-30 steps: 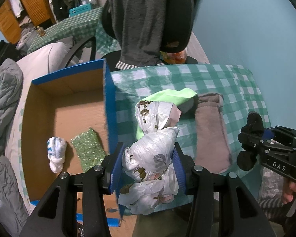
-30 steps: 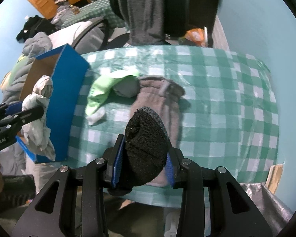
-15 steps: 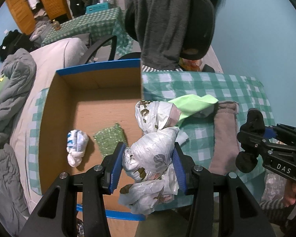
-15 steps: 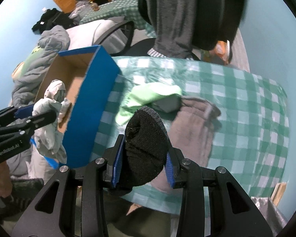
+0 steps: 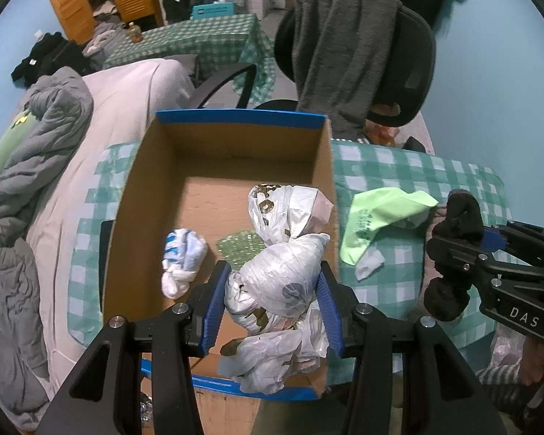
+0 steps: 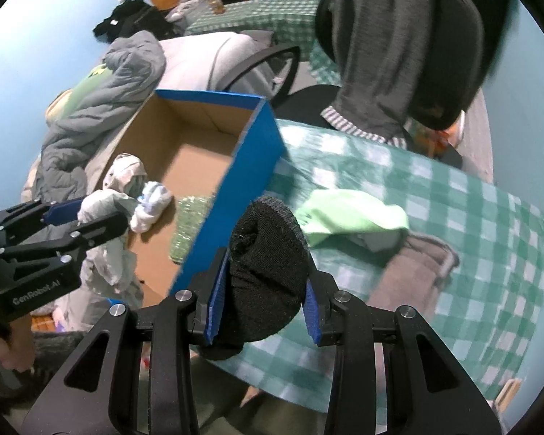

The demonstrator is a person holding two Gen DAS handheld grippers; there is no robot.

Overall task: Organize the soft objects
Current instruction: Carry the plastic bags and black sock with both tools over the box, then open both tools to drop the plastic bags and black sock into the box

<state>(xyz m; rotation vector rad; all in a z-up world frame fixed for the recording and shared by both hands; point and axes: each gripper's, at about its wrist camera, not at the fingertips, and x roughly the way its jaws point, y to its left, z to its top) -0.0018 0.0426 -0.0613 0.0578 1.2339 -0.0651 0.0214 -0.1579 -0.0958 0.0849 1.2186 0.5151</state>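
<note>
Checked tablecloth (image 6: pixel 471 217), box (image 5: pixel 232 123) rim, bag (image 5: pixel 279 275) overhead

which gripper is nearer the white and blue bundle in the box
Left. The left gripper, holding a plastic bag, hangs just beside the bundle; the right gripper is outside the box.

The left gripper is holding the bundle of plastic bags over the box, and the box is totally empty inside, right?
Not quite. The left gripper does hold the plastic bag bundle over the box, but the box isn't empty: the left wrist view shows a white-and-blue bundle and a green sparkly piece on its floor.
</note>
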